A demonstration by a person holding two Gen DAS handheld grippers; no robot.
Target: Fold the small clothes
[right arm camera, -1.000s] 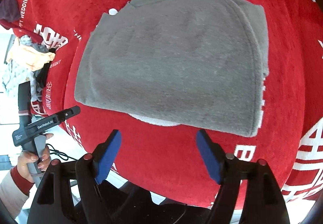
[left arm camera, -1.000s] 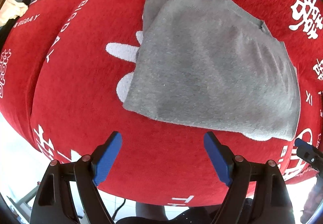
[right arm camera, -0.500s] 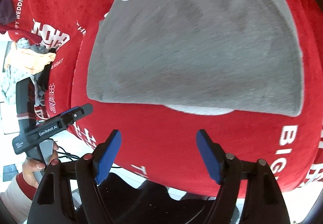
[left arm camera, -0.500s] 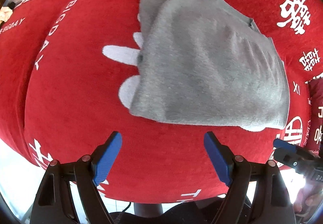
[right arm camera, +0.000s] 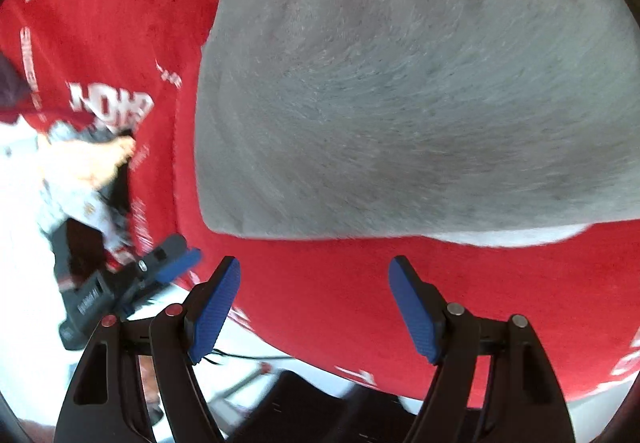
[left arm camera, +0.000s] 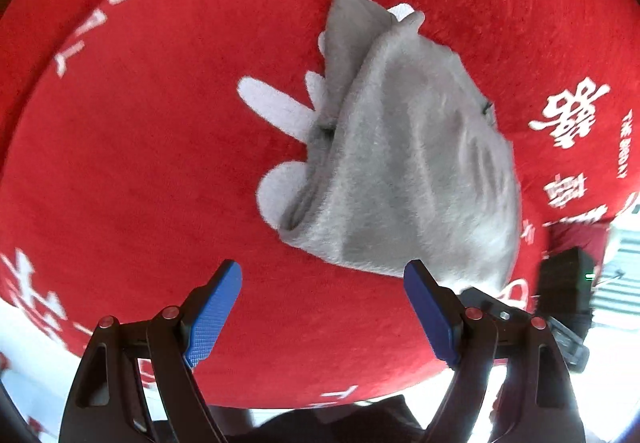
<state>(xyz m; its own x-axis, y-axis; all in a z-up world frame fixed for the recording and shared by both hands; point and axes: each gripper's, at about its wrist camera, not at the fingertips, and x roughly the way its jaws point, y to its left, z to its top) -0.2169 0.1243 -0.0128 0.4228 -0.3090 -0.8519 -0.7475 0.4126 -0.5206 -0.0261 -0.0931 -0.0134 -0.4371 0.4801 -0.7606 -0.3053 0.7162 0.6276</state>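
Both pairs of blue-padded jaws are spread wide and empty: the left gripper (left arm camera: 322, 307) and right gripper (right arm camera: 314, 303) are held just short of a folded grey garment (right arm camera: 420, 91), laid flat on a red printed cloth (left arm camera: 140, 163).

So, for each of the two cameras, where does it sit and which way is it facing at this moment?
Left wrist: on the left gripper, looking along its open blue fingers down at the folded grey garment on the red cloth; the right gripper's dark body shows at the right edge.
Right wrist: on the right gripper, fingers open, close over the same garment; the left gripper shows at the lower left.
Shared: the garment, the red cloth, and each view shows the other gripper.
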